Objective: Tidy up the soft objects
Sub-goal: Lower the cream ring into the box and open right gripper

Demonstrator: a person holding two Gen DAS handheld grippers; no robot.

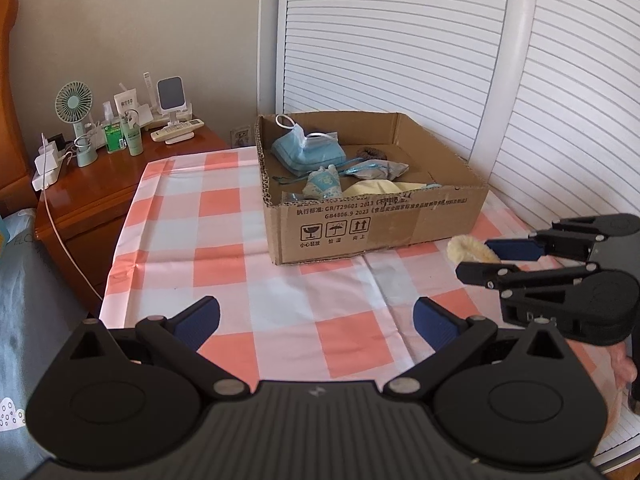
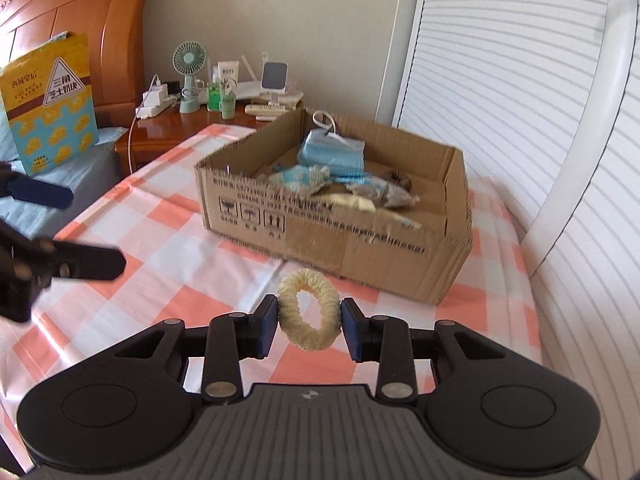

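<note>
A cream fluffy scrunchie [image 2: 307, 309] hangs between the pads of my right gripper [image 2: 308, 328], which is shut on it just above the checked cloth. From the left wrist view the same scrunchie [image 1: 470, 250] sticks out of the right gripper [image 1: 486, 260] at the right edge. My left gripper [image 1: 316, 322] stands open over the cloth with nothing between its fingers. Behind both sits an open cardboard box [image 2: 320, 236] holding blue face masks [image 2: 334, 152], small fabric pouches [image 2: 298, 178] and a dark hair tie [image 2: 398, 179].
The pink-and-white checked cloth [image 1: 224, 248] covers the table. A wooden nightstand [image 1: 96, 184] at the left carries a small fan [image 1: 74, 106], bottles, chargers and remotes. White slatted doors [image 1: 384, 40] rise behind the box. A yellow snack bag [image 2: 50, 100] leans on the bed.
</note>
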